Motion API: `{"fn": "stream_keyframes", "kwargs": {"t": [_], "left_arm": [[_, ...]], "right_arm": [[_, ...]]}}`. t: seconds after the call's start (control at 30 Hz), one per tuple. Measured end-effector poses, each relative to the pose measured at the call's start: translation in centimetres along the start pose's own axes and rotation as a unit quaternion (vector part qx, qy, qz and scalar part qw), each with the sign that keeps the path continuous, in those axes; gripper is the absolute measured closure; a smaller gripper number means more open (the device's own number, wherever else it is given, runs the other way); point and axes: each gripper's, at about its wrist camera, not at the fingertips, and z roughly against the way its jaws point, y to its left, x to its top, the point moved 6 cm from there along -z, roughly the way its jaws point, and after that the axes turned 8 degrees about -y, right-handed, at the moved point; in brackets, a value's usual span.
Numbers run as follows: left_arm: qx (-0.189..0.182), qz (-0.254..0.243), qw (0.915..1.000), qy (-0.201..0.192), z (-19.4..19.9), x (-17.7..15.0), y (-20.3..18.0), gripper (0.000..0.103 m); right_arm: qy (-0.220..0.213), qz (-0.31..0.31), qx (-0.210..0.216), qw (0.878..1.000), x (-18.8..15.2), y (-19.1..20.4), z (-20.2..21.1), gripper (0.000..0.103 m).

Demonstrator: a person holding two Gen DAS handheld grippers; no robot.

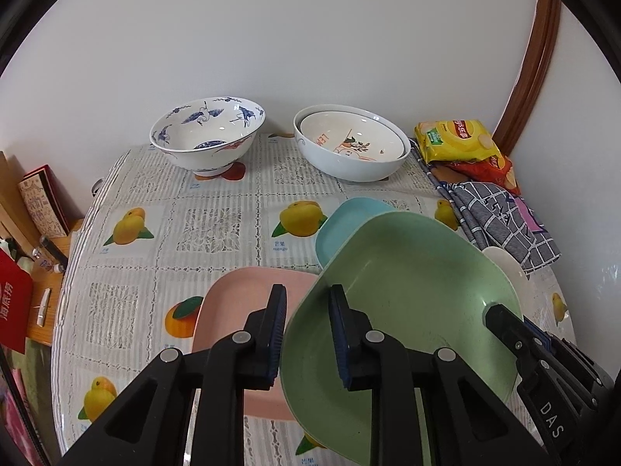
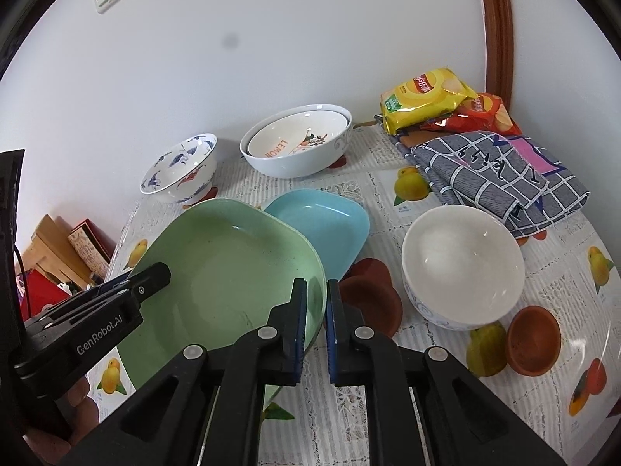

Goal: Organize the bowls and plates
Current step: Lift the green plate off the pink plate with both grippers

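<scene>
A green plate [image 1: 407, 299] is held tilted above the table by both grippers. My left gripper [image 1: 306, 334] has its jaws around the plate's left rim, with a gap to the left pad. My right gripper [image 2: 315, 322] is shut on the plate's [image 2: 229, 272] right rim. A pink plate [image 1: 229, 310] lies under the left gripper. A blue plate [image 2: 326, 229] lies behind the green one. A plain white bowl [image 2: 462, 268] stands to the right. A blue crane-pattern bowl [image 1: 205, 136] and two nested white bowls [image 1: 349, 143] stand near the wall.
Chip bags [image 2: 427, 93] and a folded checked cloth [image 2: 500, 178] lie at the back right. Brown clay saucers [image 2: 533, 339] sit near the white bowl. The fruit-print tablecloth [image 1: 217, 229] covers the table; boxes [image 1: 39, 202] stand off its left edge.
</scene>
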Motion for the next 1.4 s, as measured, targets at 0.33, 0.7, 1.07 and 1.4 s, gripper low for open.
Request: {"fn": "stream_keyframes", "kwargs": {"t": [0.33, 0.7, 1.07, 1.4], "left_arm": [[0.004, 0.006, 1.0000, -0.002, 1.7, -0.9, 0.9, 0.082], [0.011, 0.020, 0.9997, 0.004, 1.7, -1.7, 2.9, 0.082], [0.035, 0.048, 0.9980, 0.021, 0.5, -2.8, 6.3, 0.082], [0.067, 0.080, 0.9934, 0.049, -1.0, -4.7, 10.2, 0.082]], "right_arm": [[-0.008, 0.003, 0.006, 1.000, -0.4, 0.8, 1.5, 0.094], [-0.003, 0.010, 0.010, 1.000, -1.1, 2.5, 1.2, 0.094], [0.013, 0.033, 0.027, 0.999, -2.0, 5.3, -1.0, 0.094], [0.051, 0.053, 0.058, 0.996, -4.2, 8.0, -4.4, 0.094]]}}
